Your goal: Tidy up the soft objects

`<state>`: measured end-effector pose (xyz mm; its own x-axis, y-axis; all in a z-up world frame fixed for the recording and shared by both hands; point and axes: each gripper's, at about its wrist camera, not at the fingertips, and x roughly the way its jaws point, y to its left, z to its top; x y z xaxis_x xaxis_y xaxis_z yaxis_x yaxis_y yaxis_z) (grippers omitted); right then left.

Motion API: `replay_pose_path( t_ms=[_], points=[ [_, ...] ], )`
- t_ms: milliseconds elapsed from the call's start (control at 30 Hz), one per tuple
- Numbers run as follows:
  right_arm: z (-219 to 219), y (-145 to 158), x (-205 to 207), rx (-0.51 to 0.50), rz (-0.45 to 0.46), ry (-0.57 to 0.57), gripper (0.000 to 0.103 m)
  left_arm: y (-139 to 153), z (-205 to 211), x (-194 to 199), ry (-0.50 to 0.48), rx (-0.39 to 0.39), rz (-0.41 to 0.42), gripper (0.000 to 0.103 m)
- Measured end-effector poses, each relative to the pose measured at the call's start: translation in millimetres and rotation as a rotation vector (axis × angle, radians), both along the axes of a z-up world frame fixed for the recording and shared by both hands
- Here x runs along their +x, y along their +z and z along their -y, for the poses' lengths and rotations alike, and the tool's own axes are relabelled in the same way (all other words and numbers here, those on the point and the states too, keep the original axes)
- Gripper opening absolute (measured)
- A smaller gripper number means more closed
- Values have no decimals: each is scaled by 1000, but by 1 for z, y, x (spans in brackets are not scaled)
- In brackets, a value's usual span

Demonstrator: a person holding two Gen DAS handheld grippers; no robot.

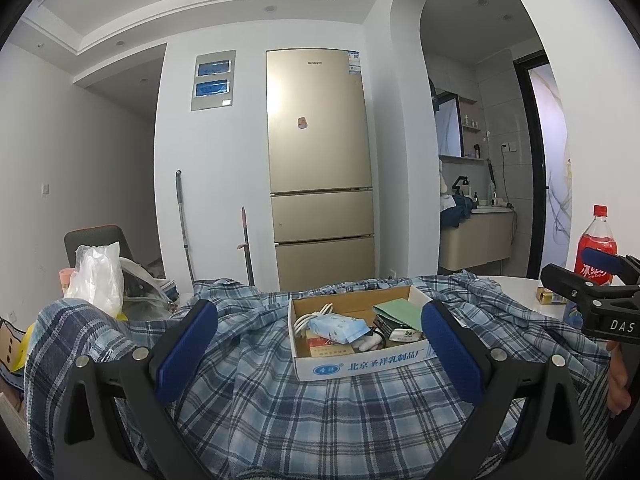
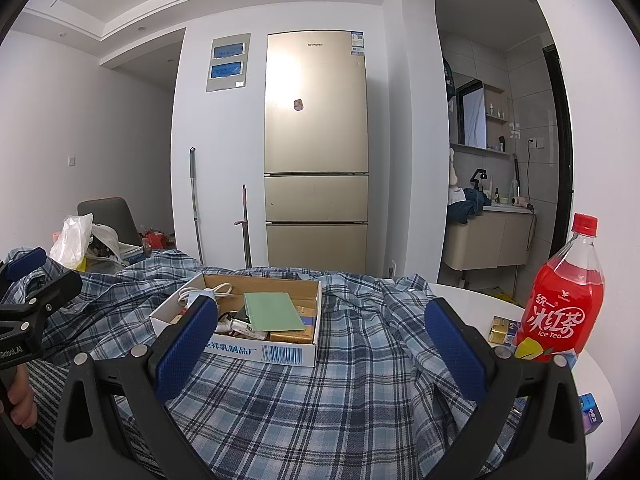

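Nearest to me, both grippers stand wide and hold nothing: the left gripper (image 1: 320, 344) and the right gripper (image 2: 322, 340) each hover just above the blue plaid shirt (image 2: 304, 396), which lies spread and wrinkled over the round white tabletop (image 2: 472, 300). The shirt is the soft thing I must put in order, so I judge that the step in hand is to take hold of it for folding. A little farther, a shallow cardboard box (image 1: 360, 362) sits on top of the cloth, full of small things: a white cable, a tissue pack (image 1: 340, 328), a green card (image 2: 273, 311). This box is my main worry. If I pull the cloth now, the box will slide or tip, so I think it is better to lift the box away first, or to pull only the free parts slowly. For a good grasp I would lower one gripper onto a raised fold, not onto flat cloth, and close on a single layer near an edge or the collar. To the right, the red ice tea bottle (image 2: 560, 300) stands upright near the shirt's edge, and a hard tug could knock it. Far behind is the gold fridge (image 1: 320, 160).
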<state>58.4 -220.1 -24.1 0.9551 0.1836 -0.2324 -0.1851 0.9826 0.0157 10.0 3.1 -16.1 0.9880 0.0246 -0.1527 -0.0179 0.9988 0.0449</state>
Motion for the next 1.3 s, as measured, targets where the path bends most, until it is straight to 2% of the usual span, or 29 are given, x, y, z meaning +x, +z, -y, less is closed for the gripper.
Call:
replay_pose_path(
  t_ms=[1300],
  points=[
    [0,0,0,0,2,0,103,-2,0,1,13,-7,-1,103]
  ],
)
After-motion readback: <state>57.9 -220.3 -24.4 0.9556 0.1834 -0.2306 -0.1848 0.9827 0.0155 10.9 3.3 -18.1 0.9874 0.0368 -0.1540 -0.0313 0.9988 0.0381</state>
